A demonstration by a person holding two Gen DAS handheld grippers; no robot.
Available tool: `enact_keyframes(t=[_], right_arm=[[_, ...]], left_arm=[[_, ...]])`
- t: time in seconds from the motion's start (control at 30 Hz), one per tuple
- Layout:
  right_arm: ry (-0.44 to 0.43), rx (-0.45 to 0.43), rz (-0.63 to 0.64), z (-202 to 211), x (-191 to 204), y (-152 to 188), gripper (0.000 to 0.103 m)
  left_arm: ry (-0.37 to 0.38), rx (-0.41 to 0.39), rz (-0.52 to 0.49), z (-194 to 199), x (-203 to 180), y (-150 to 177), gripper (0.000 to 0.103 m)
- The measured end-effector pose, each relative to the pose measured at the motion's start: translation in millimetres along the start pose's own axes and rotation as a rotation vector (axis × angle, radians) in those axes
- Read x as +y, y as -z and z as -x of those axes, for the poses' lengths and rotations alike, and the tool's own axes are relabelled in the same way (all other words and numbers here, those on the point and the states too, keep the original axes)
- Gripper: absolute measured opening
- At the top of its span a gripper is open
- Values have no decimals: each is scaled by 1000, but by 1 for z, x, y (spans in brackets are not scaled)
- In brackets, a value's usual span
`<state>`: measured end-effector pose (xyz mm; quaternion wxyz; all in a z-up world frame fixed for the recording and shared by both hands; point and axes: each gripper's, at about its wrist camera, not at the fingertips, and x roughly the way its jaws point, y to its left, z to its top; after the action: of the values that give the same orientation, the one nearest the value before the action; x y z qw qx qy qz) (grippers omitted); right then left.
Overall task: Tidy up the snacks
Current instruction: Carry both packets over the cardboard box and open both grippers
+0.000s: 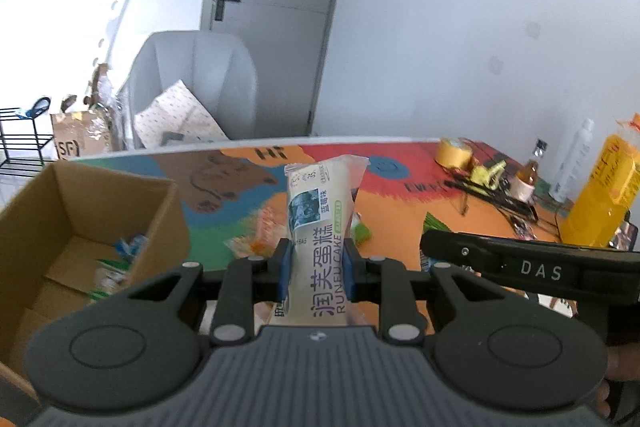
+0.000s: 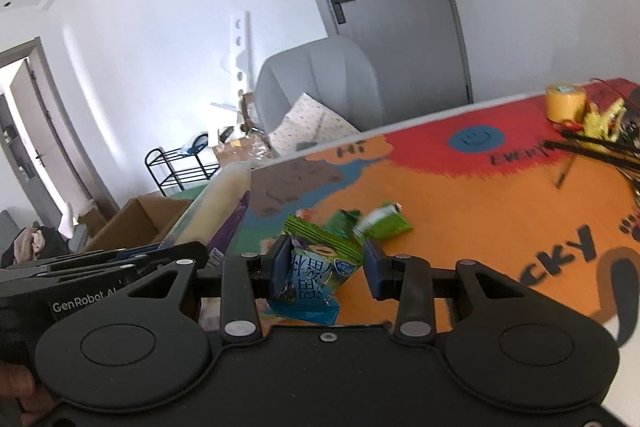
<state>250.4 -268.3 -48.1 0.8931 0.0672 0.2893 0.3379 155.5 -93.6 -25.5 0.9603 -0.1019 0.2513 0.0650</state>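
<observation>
The cardboard box is our landmark, and only part of it shows: its near corner is cut off by the left wrist view's edge, and the wrappers lying inside are a blurred jumble, too soft to name. Just right of the box, the left gripper has its blue pads pinched on a long, pale cake packet, glossy film standing upright, its lower end hidden behind the gripper body. Further right of the box, the right gripper holds a crinkly green-and-blue snack pouch; the left pad presses it, while contact at the right pad is hard to judge. Beyond it, away from the box, small green packets lie smeared with blur on the mat, a flat, painted-looking sheet of orange, red and blue. At the far end from the box sits a yellow tape roll, squat and cylindrical.
</observation>
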Motion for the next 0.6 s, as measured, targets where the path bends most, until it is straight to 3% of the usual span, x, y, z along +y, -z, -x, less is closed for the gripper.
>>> enact_keyframes(t=[0.6], right_arm=[[-105, -4, 82, -38, 68, -20, 37]], left_arm=[[-113, -75, 64, 28, 71, -21, 24]])
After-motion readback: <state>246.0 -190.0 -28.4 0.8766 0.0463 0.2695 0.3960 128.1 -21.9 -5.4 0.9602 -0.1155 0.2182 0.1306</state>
